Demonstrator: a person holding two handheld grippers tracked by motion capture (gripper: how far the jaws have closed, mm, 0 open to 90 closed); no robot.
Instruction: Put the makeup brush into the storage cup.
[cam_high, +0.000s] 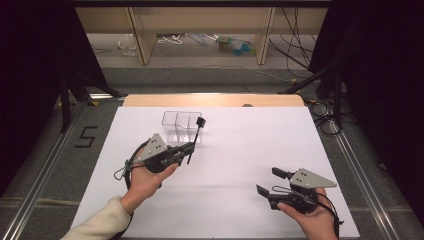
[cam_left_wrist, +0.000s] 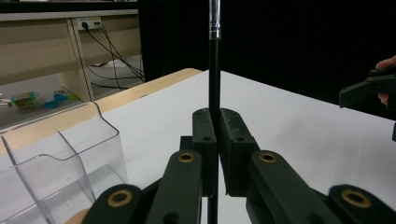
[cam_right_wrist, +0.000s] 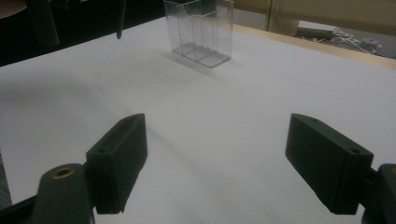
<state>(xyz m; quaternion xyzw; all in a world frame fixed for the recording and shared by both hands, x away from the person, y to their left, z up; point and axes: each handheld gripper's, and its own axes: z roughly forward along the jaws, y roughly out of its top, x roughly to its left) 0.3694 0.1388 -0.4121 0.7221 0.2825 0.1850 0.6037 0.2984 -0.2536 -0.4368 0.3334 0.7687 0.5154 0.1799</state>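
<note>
The left gripper (cam_high: 190, 148) pinches a thin black brush (cam_high: 195, 138) by its handle, upright just beside the clear divided organizer (cam_high: 181, 125) near the table's (cam_high: 240, 165) far edge. The right gripper (cam_high: 272, 182) hovers spread near the table's near right corner.

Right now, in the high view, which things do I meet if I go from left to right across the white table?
Left gripper shut on a thin black brush → clear divided organizer, just behind it → right gripper, jaws open, near the table's right front.
</note>
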